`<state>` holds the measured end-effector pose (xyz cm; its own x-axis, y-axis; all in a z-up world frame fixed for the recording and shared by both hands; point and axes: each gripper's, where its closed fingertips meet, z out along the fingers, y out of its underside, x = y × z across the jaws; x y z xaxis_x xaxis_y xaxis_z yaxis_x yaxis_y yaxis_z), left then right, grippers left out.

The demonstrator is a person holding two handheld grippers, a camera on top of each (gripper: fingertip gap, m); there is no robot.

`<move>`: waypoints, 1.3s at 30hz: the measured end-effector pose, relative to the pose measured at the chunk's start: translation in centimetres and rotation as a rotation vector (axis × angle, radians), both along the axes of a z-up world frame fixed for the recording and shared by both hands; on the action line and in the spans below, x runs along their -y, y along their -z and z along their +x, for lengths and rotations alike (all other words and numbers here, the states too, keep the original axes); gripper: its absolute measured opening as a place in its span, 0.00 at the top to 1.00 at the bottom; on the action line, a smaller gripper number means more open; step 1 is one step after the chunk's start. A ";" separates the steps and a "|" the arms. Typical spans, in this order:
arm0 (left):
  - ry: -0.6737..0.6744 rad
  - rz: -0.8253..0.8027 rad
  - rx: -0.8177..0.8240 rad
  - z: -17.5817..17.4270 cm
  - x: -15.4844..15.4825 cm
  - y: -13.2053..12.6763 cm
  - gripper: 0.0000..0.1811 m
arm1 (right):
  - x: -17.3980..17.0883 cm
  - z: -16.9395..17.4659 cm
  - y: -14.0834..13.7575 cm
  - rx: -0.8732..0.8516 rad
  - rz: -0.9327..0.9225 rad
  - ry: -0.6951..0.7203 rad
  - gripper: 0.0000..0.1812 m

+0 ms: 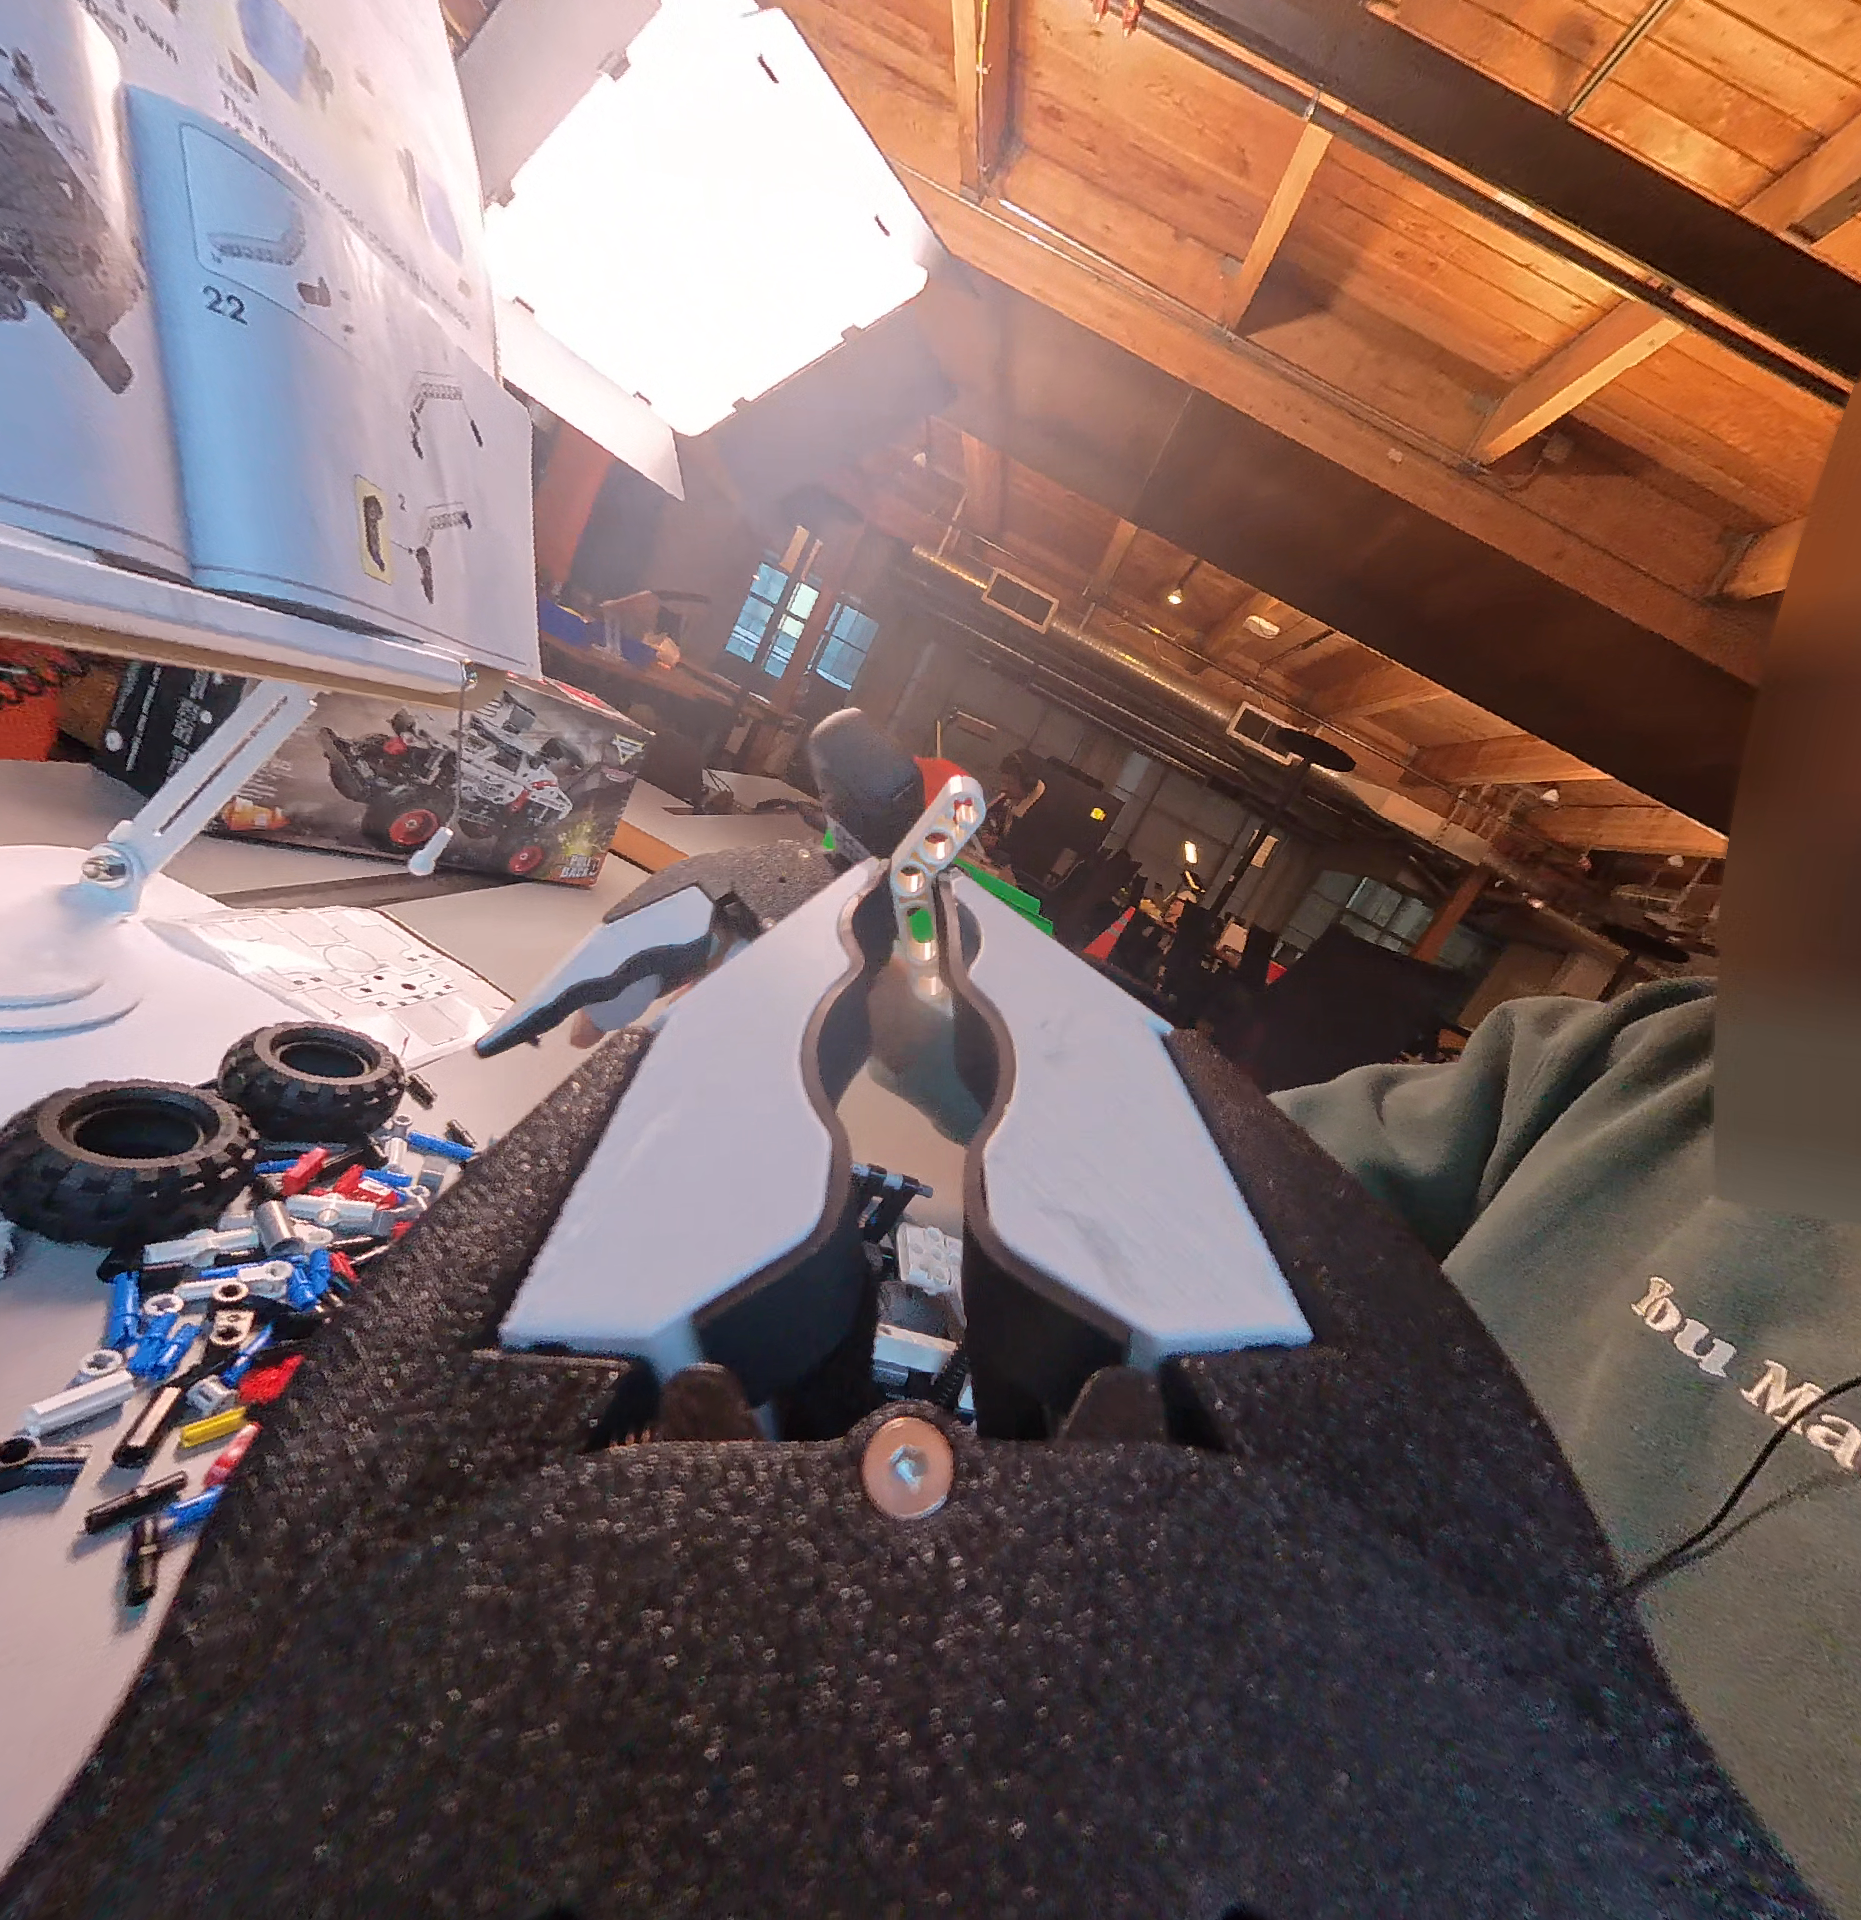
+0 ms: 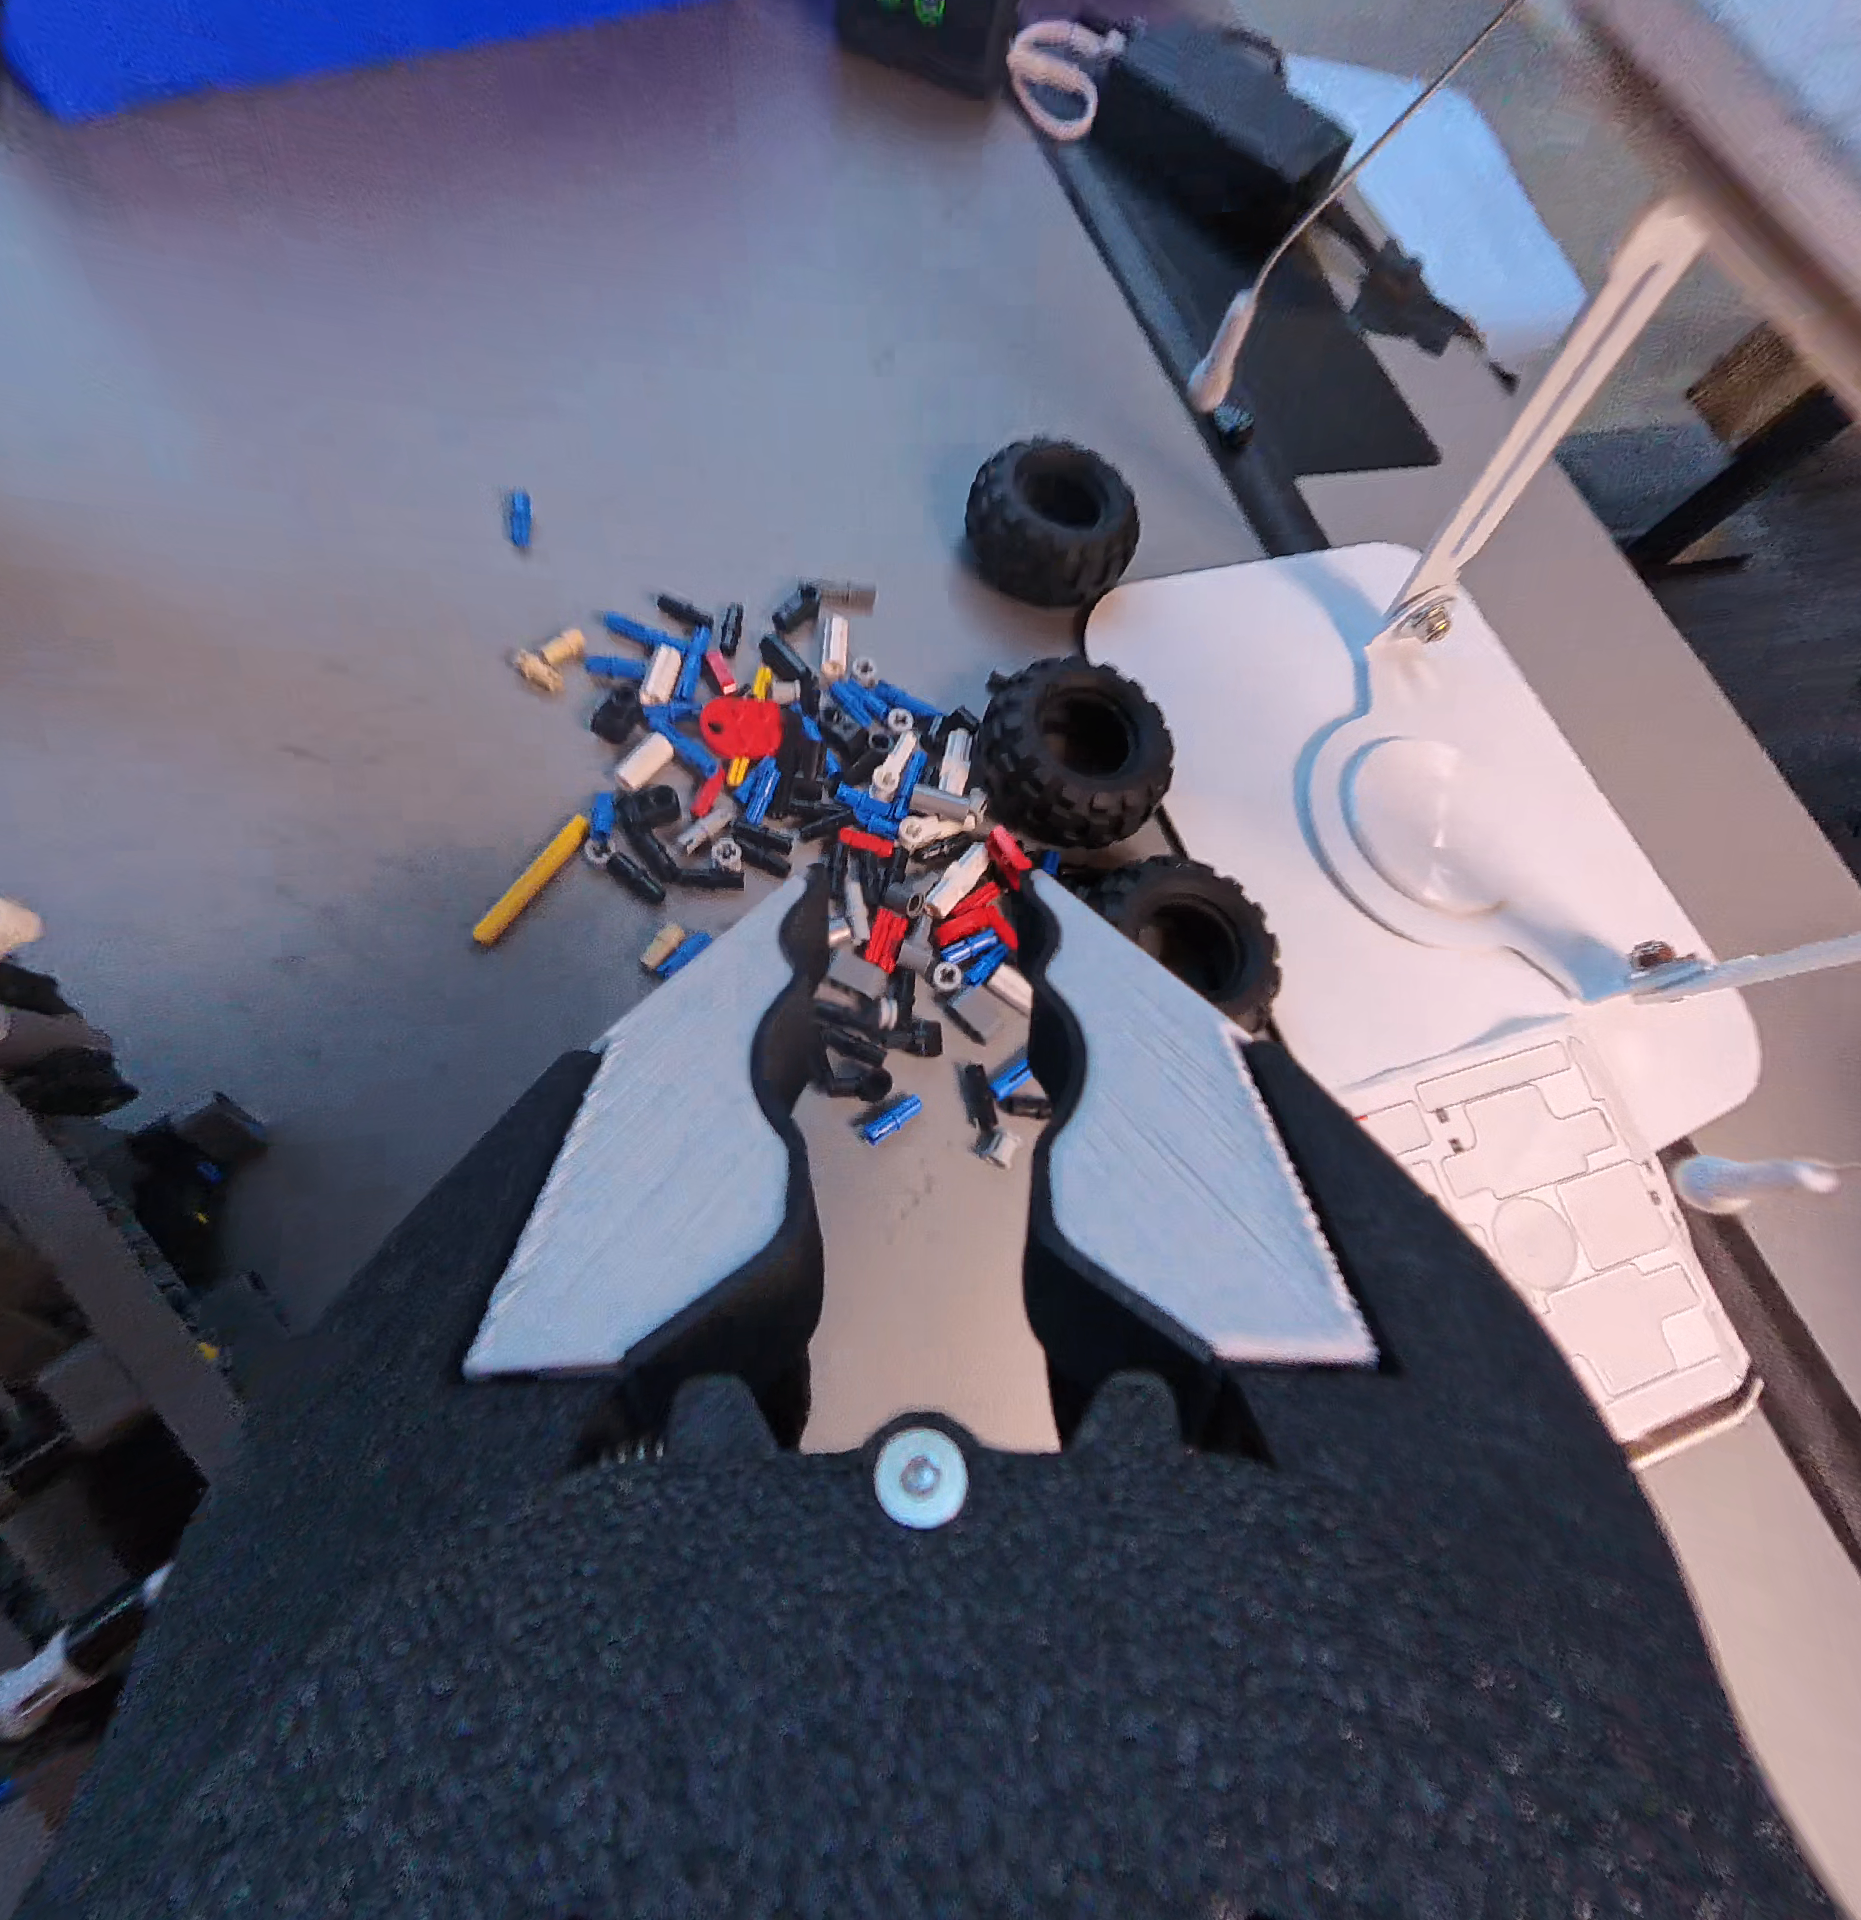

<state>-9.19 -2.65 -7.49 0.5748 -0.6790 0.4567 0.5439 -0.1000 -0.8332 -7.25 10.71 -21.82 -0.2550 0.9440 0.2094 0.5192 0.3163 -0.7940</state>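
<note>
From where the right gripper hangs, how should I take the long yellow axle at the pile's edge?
Grip the yellow axle mid-length, coming straight down, fingers across its width. It lies flat and diagonal on the table, clear of the pile on its left.

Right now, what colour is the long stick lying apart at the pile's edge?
Yellow stick, clearest in the right wrist view.

The open booklet (image 1: 282, 364) on the stand carries printed black lines and a step number beside its diagrams. The toy truck box (image 1: 458, 779) on the table bears logos and small print, too blurred to read. A black box (image 1: 167, 717) behind it shows white lettering. The green sweatshirt (image 1: 1632, 1299) has pale embroidered letters, cut off at the edge. The right wrist view shows no writing.
</note>
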 end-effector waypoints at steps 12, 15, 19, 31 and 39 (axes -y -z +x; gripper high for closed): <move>-0.885 -0.595 -1.051 -19.5 12.8 1.2 0.96 | 3.9 8.9 -8.6 -0.153 -0.087 -0.146 0.76; -0.925 -0.880 -1.095 -24.1 17.8 5.3 0.96 | 6.1 11.0 -7.8 -0.127 -0.078 -0.212 0.75; -0.939 -1.092 -1.076 -27.1 21.6 9.3 0.95 | 8.5 12.1 -5.7 -0.060 -0.044 -0.279 0.75; -1.009 -0.926 -1.058 -25.8 18.8 5.5 0.86 | 10.7 11.7 -2.5 0.035 -0.011 -0.319 0.77; -0.342 -0.462 -0.863 -5.8 8.3 5.9 0.80 | 11.8 10.9 -1.1 0.076 0.076 -0.337 0.79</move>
